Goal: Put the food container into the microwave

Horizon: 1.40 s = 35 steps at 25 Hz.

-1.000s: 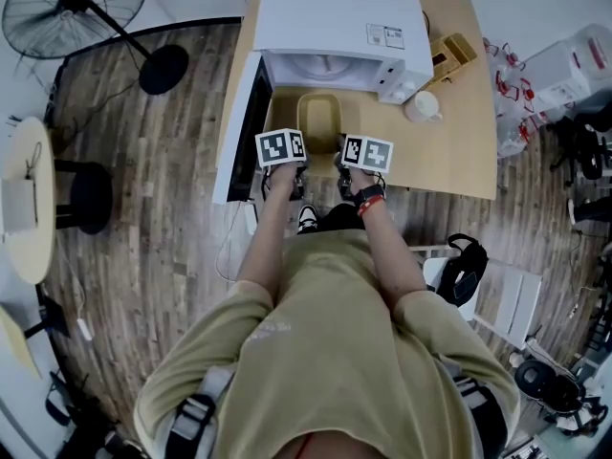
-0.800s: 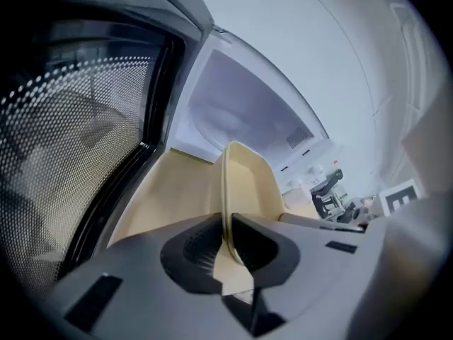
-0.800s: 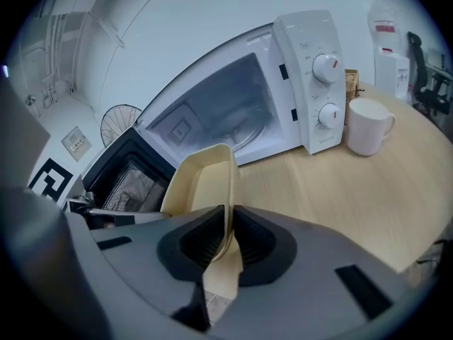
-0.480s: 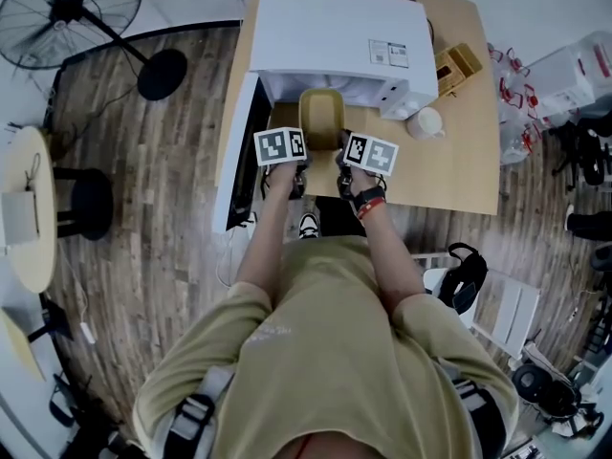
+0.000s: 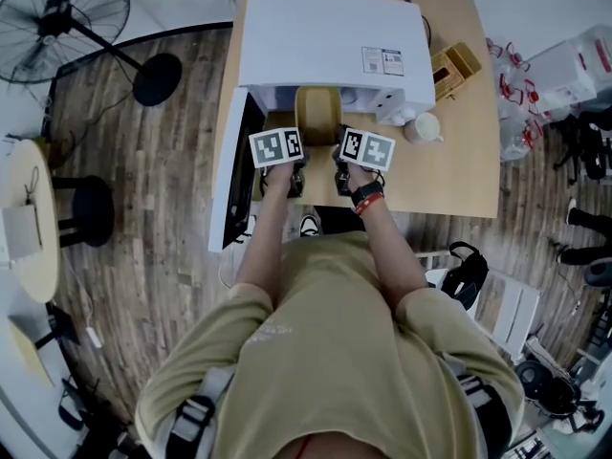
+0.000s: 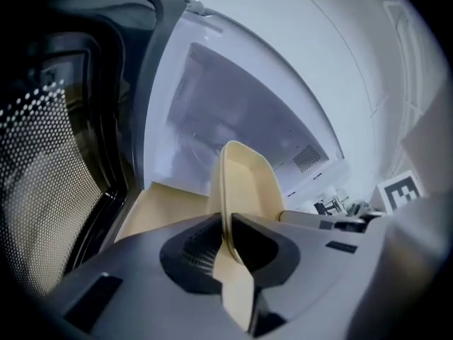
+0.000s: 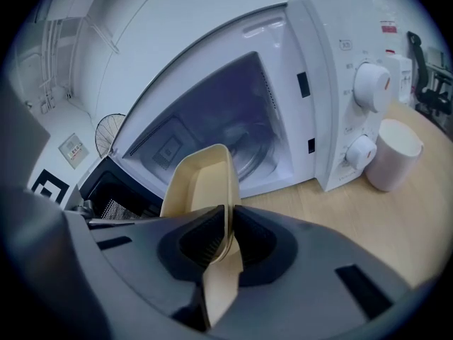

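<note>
A beige food container [image 5: 318, 115] hangs just above the wooden table [image 5: 459, 161], its far end at the mouth of the white microwave [image 5: 335, 41]. My left gripper [image 5: 300, 149] is shut on its left rim and my right gripper [image 5: 336, 149] is shut on its right rim. In the left gripper view the thin rim of the container [image 6: 244, 183] is pinched in the left gripper [image 6: 228, 236], with the bare cavity [image 6: 233, 119] ahead. In the right gripper view the container [image 7: 202, 179] is clamped in the right gripper [image 7: 230, 236] before the open microwave [image 7: 248, 112].
The microwave door [image 5: 234, 175] stands swung open at the left, past the table edge, close beside my left gripper [image 6: 49, 190]. A white cup [image 5: 422, 126] stands right of the microwave below its dials [image 7: 395, 154]. A wooden box [image 5: 454, 65] sits behind it. A fan [image 5: 67, 12] and stool [image 5: 91, 199] stand on the floor.
Both grippers have carried the container away from the person toward the microwave; its far end went from the middle of the table to the cavity's mouth.
</note>
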Each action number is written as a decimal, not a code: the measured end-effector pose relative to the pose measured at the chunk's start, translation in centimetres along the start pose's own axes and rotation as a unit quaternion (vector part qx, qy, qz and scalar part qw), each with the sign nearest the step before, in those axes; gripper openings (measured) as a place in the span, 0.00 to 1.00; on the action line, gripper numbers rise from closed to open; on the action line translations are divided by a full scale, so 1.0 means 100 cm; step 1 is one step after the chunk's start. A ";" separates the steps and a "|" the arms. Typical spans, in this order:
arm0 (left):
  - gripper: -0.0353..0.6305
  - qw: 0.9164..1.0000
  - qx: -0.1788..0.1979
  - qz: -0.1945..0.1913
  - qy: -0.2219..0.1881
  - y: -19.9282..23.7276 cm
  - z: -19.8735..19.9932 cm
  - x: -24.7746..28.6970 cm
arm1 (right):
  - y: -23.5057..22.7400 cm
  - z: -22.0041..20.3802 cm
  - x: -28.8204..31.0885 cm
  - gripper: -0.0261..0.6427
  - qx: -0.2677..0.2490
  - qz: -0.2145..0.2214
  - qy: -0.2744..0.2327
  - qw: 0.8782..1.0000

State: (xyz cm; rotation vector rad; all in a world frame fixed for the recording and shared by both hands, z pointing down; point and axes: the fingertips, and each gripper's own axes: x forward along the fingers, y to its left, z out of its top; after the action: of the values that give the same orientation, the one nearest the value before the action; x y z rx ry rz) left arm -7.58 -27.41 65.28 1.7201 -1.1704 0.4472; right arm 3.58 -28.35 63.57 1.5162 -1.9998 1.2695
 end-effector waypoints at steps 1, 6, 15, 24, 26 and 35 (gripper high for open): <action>0.14 1.000 0.000 -0.001 -0.001 0.000 0.003 0.001 | 0.000 0.003 0.002 0.11 -0.001 0.000 0.001 1.000; 0.14 1.000 0.002 0.002 -0.010 0.003 0.018 0.009 | 0.000 0.014 0.015 0.11 -0.004 0.002 0.000 1.000; 0.14 0.999 0.004 -0.005 -0.038 0.008 0.039 0.024 | 0.001 0.033 0.031 0.11 -0.004 0.006 -0.016 1.000; 0.14 0.999 -0.003 -0.013 -0.049 0.008 0.047 0.037 | -0.006 0.043 0.041 0.11 -0.003 0.008 -0.032 0.999; 0.14 0.998 -0.001 -0.012 -0.060 0.008 0.051 0.039 | -0.006 0.045 0.043 0.11 -0.004 0.010 -0.035 0.999; 0.14 0.993 -0.004 -0.022 -0.115 0.006 0.074 0.043 | -0.006 0.058 0.050 0.11 -0.008 0.022 -0.054 0.998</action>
State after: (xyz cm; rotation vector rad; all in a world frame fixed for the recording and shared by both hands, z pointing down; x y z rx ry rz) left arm -7.60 -35.97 65.36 1.8228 -1.2931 0.2211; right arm 3.58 -36.05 64.13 1.5729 -2.1167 1.2085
